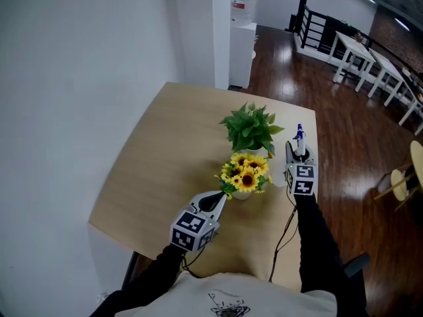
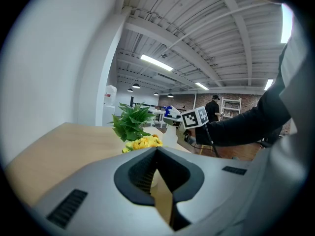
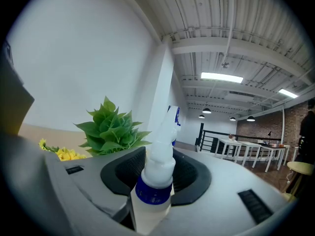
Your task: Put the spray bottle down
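Right hand-held gripper [image 1: 297, 154] sits level near the desk's [image 1: 165, 157] right edge with its jaws apart around the spray bottle [image 3: 156, 178]; the bottle's neck stands between the dark pads with room at its sides, so the pads do not press on it. The bottle is upright, white with a blue collar and a blue-and-white spray head; it stands just right of the green leafy plant [image 1: 251, 129] and the bunch of sunflowers [image 1: 246, 174]; whether its base touches the desk cannot be made out. Left hand-held gripper [image 1: 217, 199] points at the sunflowers from the near side, close beside them; its jaws meet at the tips and hold nothing.
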A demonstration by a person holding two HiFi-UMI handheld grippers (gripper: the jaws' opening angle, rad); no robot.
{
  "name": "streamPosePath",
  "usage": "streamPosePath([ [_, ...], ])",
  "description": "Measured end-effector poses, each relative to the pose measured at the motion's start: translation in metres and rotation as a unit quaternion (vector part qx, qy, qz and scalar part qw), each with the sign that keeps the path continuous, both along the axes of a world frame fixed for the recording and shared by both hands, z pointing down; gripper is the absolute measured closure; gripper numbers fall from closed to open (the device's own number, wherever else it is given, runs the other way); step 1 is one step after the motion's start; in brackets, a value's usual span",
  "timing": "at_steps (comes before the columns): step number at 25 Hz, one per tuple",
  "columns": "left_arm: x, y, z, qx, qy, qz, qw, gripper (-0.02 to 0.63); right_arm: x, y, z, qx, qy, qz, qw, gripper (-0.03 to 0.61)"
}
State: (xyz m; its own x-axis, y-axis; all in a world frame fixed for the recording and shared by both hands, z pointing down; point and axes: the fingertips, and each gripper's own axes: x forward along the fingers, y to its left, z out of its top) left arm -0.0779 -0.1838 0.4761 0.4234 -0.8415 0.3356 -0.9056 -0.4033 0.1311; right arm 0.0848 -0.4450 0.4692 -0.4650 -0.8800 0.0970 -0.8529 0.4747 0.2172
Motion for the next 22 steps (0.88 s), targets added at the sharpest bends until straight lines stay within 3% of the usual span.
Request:
streamPosePath([
  [11,0.000,0.004,0.000,0.000,0.001,0.000,1.0000,0.624,0.012,0.017,0.004,-0.020,-0.027,0.008,0.999,0.351],
  [18,-0.002,0.009,-0.003,0.002,0.006,-0.001,1.0000,0.624,0.041,0.115,0.005,-0.033,-0.095,0.005,0.995,0.351],
  [20,-0.001,0.011,-0.003,0.002,0.007,0.001,1.0000,0.624,0.049,0.150,0.005,-0.043,-0.117,0.001,0.992,0.392],
  [22,0.001,0.013,-0.003,0.001,0.009,0.003,1.0000,0.624,0.056,0.183,0.004,-0.048,-0.137,0.008,0.989,0.528],
])
